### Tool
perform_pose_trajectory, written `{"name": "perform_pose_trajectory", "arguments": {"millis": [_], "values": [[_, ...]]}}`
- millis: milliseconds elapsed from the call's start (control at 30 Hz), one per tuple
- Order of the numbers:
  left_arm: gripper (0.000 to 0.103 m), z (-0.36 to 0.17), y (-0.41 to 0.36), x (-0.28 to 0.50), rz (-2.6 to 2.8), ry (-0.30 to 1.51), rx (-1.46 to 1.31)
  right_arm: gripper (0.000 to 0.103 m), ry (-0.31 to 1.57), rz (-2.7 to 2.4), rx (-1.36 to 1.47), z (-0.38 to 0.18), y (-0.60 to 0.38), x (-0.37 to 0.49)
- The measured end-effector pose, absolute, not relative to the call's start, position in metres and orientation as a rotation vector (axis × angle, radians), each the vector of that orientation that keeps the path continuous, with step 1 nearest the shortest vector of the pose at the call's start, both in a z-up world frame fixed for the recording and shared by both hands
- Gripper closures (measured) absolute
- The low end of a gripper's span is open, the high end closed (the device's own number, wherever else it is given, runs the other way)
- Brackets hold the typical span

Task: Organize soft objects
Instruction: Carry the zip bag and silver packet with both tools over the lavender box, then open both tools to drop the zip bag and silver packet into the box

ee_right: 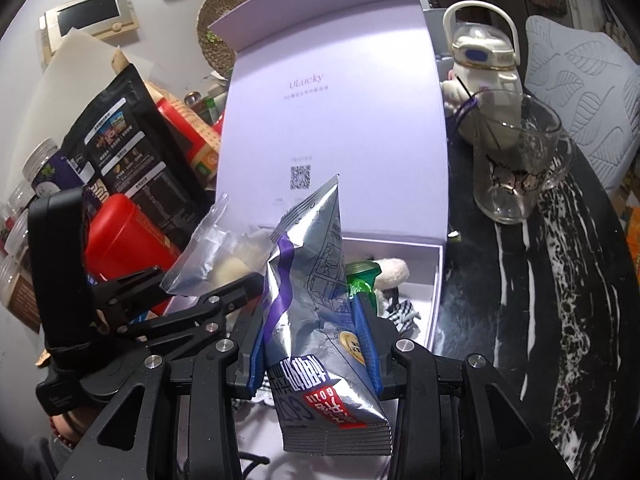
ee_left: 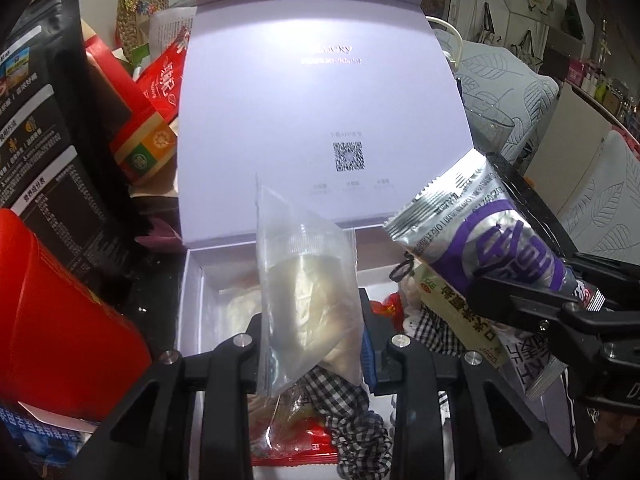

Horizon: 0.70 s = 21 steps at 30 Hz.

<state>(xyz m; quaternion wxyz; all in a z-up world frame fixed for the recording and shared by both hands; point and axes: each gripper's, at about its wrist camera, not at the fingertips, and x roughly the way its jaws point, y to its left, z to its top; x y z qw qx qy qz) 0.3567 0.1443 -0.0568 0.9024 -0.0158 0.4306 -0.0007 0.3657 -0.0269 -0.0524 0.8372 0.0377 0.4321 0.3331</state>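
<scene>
My left gripper (ee_left: 312, 332) is shut on a clear plastic bag (ee_left: 308, 280) with pale contents, held upright over the open lilac box (ee_left: 196, 300). Beside it on the right, my right gripper (ee_left: 486, 222) is shut on a silver and purple snack packet (ee_left: 508, 240). In the right wrist view that packet (ee_right: 316, 320) stands between the blue pads (ee_right: 366, 336) of the right gripper (ee_right: 308, 308), above the box (ee_right: 438, 280). The left gripper (ee_right: 204, 280) with its clear bag (ee_right: 216, 256) hangs to the left. Inside the box lie a checked scrunchie (ee_left: 352, 412), a red packet (ee_left: 296, 448) and a fluffy white item (ee_right: 392, 272).
The box lid (ee_left: 320, 120) stands upright behind. Left of the box are a red canister (ee_right: 124, 236), a black pouch (ee_right: 132, 140) and red cartons (ee_left: 136, 128). On the dark marbled table (ee_right: 540, 320) to the right stand a glass mug (ee_right: 516, 168) and a white bottle (ee_right: 484, 52).
</scene>
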Motion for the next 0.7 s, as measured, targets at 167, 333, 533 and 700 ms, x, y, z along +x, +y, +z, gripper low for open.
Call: {"name": "perform_pose_trajectory", "arguments": {"millis": [167, 333, 533, 700], "values": [[0.073, -0.057, 0.142, 0.358, 0.004, 0.894, -0.026, 0.065, 0.914, 0.696, 0.062, -0.058, -0.028, 0.365], [0.073, -0.054, 0.139, 0.362, 0.01, 0.913, -0.008, 0.065, 0.926, 0.69, 0.027, -0.061, -0.023, 0.365], [0.073, -0.046, 0.131, 0.363, 0.033, 0.91, 0.011, 0.064, 0.951, 0.692, 0.043, -0.061, -0.03, 0.367], [0.072, -0.048, 0.127, 0.363, 0.052, 0.909, 0.025, 0.063, 0.959, 0.683, 0.043, -0.06, -0.031, 0.367]]}}
